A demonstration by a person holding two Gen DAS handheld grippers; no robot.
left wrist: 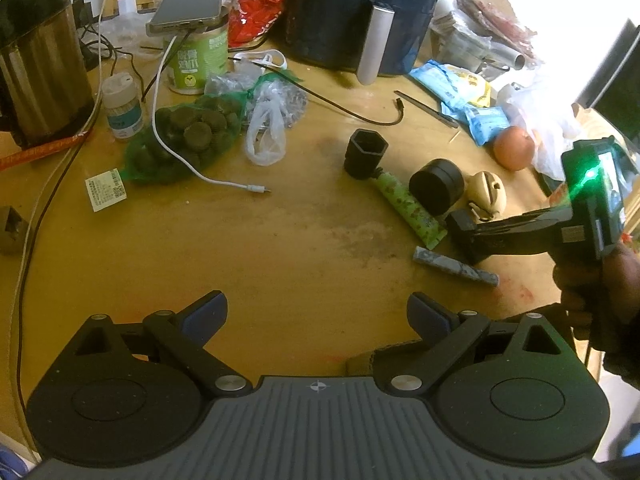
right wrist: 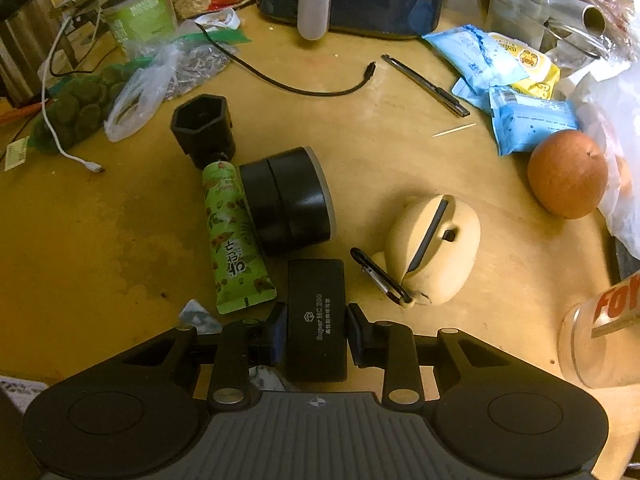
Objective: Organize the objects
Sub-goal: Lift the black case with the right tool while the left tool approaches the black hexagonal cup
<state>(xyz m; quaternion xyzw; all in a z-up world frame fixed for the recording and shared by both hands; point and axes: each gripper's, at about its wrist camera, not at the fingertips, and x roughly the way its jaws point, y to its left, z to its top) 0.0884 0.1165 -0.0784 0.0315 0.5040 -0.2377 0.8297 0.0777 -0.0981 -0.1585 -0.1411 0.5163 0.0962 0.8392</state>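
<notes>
- The wooden tabletop (right wrist: 400, 152) carries everything; a dark blue air fryer (left wrist: 360, 12) stands at its far edge, a steel kettle (left wrist: 36, 60) at the far left.
- The left gripper (left wrist: 317, 312) hovers over bare wood near the front edge, its jaws wide apart and holding nothing.
- The right gripper (right wrist: 316, 332) has its jaws clamped on the sides of a flat black case (right wrist: 317, 320) printed "Super NC 200", close to the tabletop's front right.
- A black cylindrical jar (right wrist: 286, 200) lies on its side just beyond the case, touching a green tube (right wrist: 234, 240) on its left.
- A black hexagonal holder (right wrist: 204, 126) stands at the tube's cap end.
- A cream earbud case (right wrist: 434, 244) with a carabiner (right wrist: 380, 276) lies right of the black case.
- An orange (right wrist: 568, 174) sits near the right edge.
</notes>
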